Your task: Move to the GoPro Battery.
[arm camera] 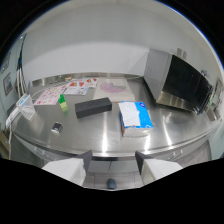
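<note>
A small dark and grey block, likely the GoPro battery (56, 127), lies on the steel counter (100, 135), well beyond my left finger and off to its left. My gripper (114, 160) hangs back over the counter's front edge. It is open, with nothing between the fingers (80, 165). A small green bottle (62, 102) stands behind the battery. To the battery's right, a long black box (93, 107) lies farther back.
A blue and white tissue pack (134, 119) lies ahead of my right finger. A steel microwave-like oven (177, 82) stands at the far right. Printed sheets (75, 90) lie by the back wall. A clear plastic holder (25, 106) and a white cable sit at the left.
</note>
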Action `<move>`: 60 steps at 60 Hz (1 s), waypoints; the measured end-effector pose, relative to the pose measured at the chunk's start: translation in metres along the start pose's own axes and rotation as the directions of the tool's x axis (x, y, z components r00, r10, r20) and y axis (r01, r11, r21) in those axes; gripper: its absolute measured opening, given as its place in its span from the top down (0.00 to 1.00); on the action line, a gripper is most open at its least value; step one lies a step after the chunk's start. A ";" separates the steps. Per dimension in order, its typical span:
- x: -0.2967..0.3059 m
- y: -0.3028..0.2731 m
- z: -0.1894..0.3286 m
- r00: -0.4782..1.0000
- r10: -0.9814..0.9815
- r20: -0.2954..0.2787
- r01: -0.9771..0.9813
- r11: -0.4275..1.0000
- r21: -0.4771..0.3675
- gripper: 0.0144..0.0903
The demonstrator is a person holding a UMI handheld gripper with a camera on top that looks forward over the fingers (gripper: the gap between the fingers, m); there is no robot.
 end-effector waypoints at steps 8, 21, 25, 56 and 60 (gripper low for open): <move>-0.007 0.011 0.001 1.000 -0.010 -0.006 0.010 1.000 -0.002 0.09; -0.065 0.036 0.002 0.996 -0.039 0.077 0.042 0.999 -0.033 0.09; -0.086 0.038 0.001 0.994 -0.039 0.099 0.044 0.998 -0.044 0.08; -0.198 0.001 0.071 0.987 -0.033 0.155 0.030 0.999 0.017 0.08; -0.206 -0.003 0.083 0.987 -0.033 0.159 0.032 0.999 0.013 0.08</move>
